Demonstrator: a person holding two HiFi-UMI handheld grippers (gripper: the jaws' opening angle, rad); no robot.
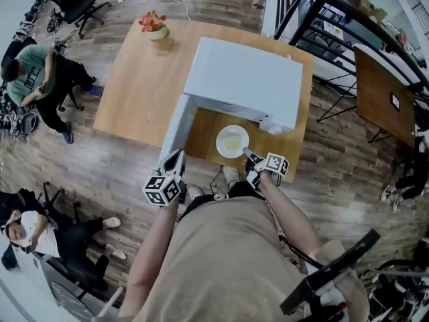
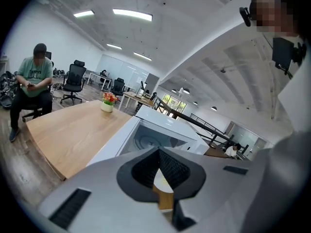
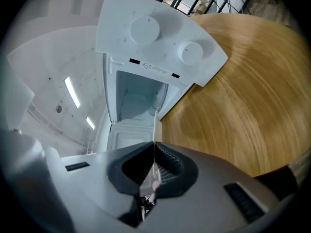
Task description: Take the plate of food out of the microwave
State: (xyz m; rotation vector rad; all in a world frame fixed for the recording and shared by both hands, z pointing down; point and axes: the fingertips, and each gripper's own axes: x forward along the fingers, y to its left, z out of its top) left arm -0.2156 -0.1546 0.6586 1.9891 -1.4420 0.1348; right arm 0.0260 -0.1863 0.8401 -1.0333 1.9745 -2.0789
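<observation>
Right gripper (image 1: pixel 249 155) is clamped on the near rim of the plate of food (image 1: pixel 232 141). The plate is outside the microwave (image 1: pixel 244 79), over the table (image 1: pixel 137 86), straight ahead. Left gripper (image 1: pixel 178 154), closed and empty, is farther away.

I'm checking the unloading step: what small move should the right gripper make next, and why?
Probably lower the plate flat onto the table before letting go. The plate is already outside the microwave, in front of its open door, and the right gripper has its jaws shut on the rim; whether the plate touches the wood is unclear.
</observation>
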